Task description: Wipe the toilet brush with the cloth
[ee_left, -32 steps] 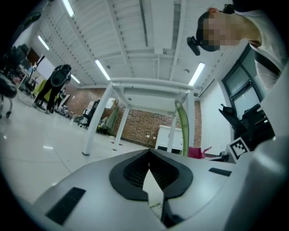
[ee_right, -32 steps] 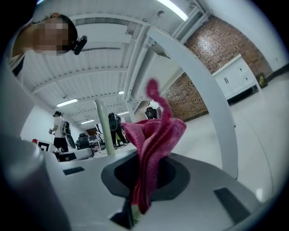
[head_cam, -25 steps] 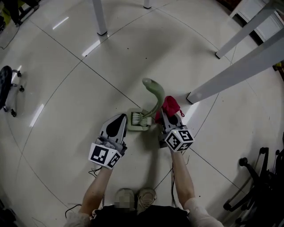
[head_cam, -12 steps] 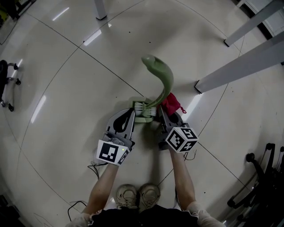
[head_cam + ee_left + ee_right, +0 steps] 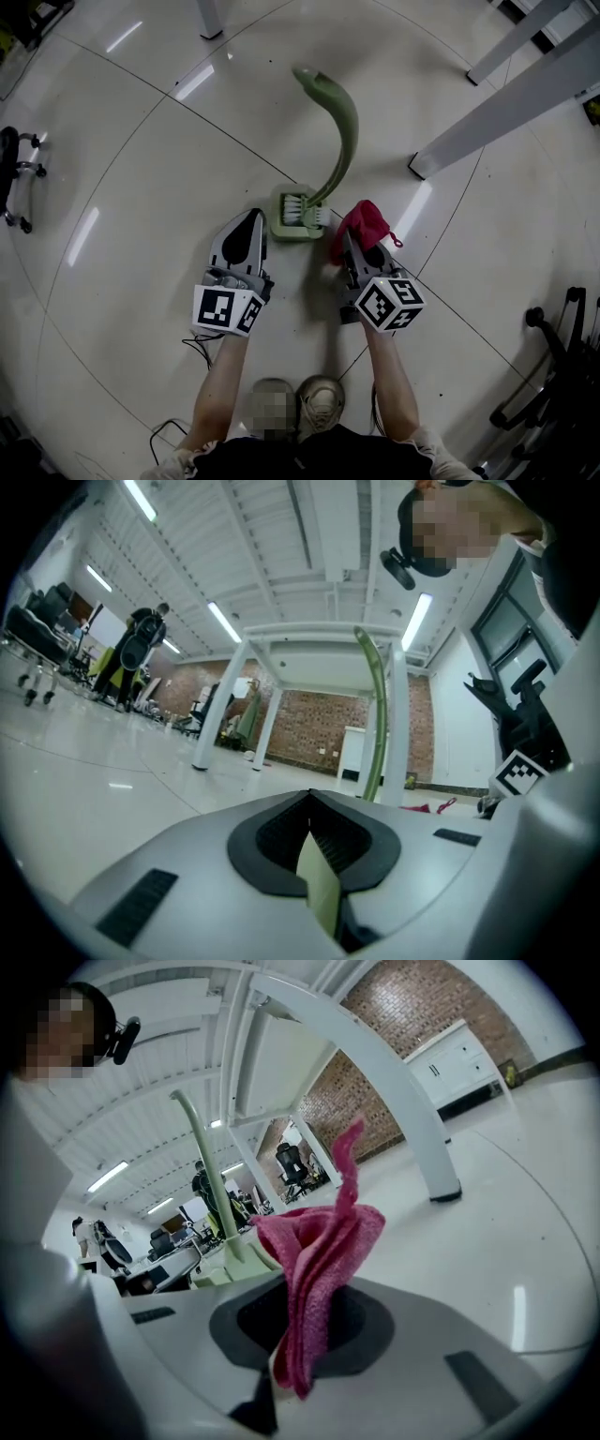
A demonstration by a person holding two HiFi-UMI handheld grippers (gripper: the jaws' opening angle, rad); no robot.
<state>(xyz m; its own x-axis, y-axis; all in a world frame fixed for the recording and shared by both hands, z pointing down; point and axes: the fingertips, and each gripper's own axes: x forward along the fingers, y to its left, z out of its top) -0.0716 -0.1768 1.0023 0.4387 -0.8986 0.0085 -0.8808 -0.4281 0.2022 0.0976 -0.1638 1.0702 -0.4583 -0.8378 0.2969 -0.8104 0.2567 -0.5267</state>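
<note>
A green toilet brush [image 5: 337, 141] with a long curved handle stands upright in its pale green base [image 5: 298, 217] on the tiled floor. My left gripper [image 5: 254, 216] is shut and holds nothing, just left of the base and apart from it. The brush handle [image 5: 375, 724] rises ahead of it in the left gripper view. My right gripper [image 5: 352, 242] is shut on a red cloth [image 5: 362, 223], which sticks up between its jaws, right of the base. In the right gripper view the cloth [image 5: 319, 1260] fills the centre, with the brush handle [image 5: 202, 1162] to its left.
White table legs [image 5: 511, 103] slant across the upper right, and another leg [image 5: 208, 19] stands at the top. Office chair bases sit at the far left [image 5: 14, 173] and lower right [image 5: 553, 375]. The person's shoes [image 5: 295, 403] and a floor cable [image 5: 192, 352] lie below the grippers.
The right gripper and its cloth have drawn away from the lower brush handle to the right. The left gripper, close to the base half a second ago, now sits apart on its left.
</note>
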